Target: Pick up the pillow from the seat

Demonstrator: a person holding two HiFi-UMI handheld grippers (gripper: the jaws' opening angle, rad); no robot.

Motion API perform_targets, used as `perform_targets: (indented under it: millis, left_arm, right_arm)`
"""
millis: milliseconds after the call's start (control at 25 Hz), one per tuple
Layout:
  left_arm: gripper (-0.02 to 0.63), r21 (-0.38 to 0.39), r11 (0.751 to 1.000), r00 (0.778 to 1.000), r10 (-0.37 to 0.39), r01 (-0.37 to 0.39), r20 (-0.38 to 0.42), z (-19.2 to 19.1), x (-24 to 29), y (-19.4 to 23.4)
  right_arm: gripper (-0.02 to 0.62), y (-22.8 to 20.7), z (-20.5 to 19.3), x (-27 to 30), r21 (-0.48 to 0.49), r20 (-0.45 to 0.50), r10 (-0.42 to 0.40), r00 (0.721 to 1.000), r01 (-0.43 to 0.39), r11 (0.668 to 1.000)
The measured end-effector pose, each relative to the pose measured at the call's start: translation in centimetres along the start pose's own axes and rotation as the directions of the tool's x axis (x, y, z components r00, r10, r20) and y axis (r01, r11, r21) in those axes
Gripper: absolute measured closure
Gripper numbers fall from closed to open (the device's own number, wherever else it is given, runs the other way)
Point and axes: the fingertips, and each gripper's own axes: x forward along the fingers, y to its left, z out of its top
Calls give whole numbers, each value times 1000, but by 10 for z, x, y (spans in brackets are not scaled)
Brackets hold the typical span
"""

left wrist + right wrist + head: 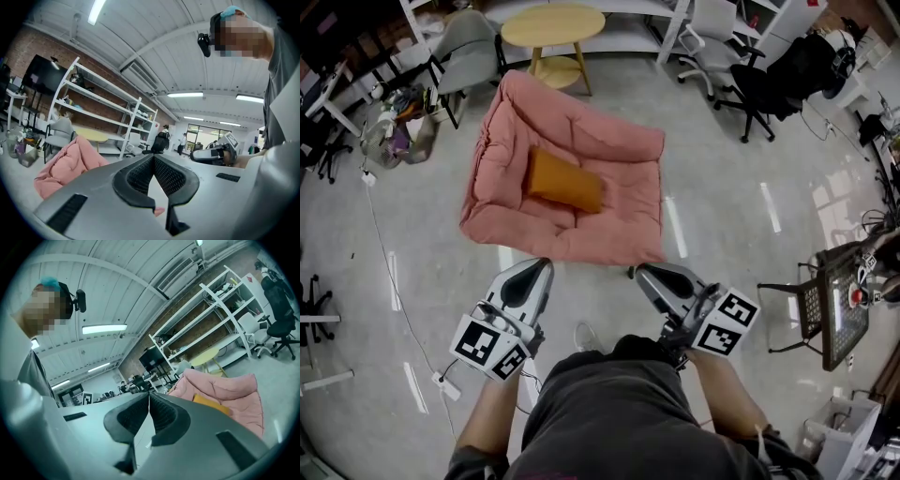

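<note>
Head view: orange pillow [565, 181] lies mid-way on the pink padded seat [614, 239], far ahead of me.
Left gripper [153, 158]: my jaws pressed together, near my body.
Right gripper [149, 395]: my jaws pressed together too.

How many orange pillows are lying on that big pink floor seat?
1. The orange rectangular fabric pillow lies near the middle of the pink padded floor seat. No other shows, though the seat's thick folds could hide one.
</note>
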Motion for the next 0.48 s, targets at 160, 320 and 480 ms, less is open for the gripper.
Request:
perform_targets:
  millis: [160, 320, 480]
  left_arm:
    - [595, -9, 1000, 1000, 0, 0, -8, -1, 20, 20]
    - [595, -18, 1000, 1000, 12, -12, -24, -6, 40, 39]
    - [595, -52, 998, 998, 41, -43, -46, -18, 73, 64]
  right_arm:
    - [578, -15, 9, 20, -18, -10, 6, 1000, -6, 1000]
    - [578, -33, 16, 36, -28, -28, 12, 1000, -13, 1000]
    - [579, -66, 27, 54, -17, -43, 27, 999, -28, 999]
